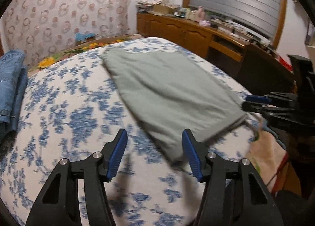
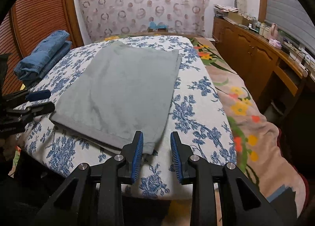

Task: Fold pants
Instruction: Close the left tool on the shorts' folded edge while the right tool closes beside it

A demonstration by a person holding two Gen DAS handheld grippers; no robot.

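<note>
Left wrist: our left gripper (image 1: 154,153) gapes empty; the pants (image 1: 167,92) lie ahead-right on the bed (image 1: 59,107), long axis running away.

Right wrist: our right gripper (image 2: 156,152) stands part-open, empty, nearer the pants' near corner.

Legible text: I find none in either wrist view.
Grey pants (image 2: 126,90): plain cloth, I read no label or brand tag.
Folded jeans (image 2: 44,54): I make out no patch or lettering.
Bedspread (image 2: 196,111): blue floral print only, no words.
Wall hanging (image 2: 141,3): ring pattern, no characters.
Desk items (image 2: 261,27): boxes and bottles too small and blurred for me to read.
Left claw (image 1: 154,154) and right claw (image 2: 156,154): I see no markings or numbers.
</note>
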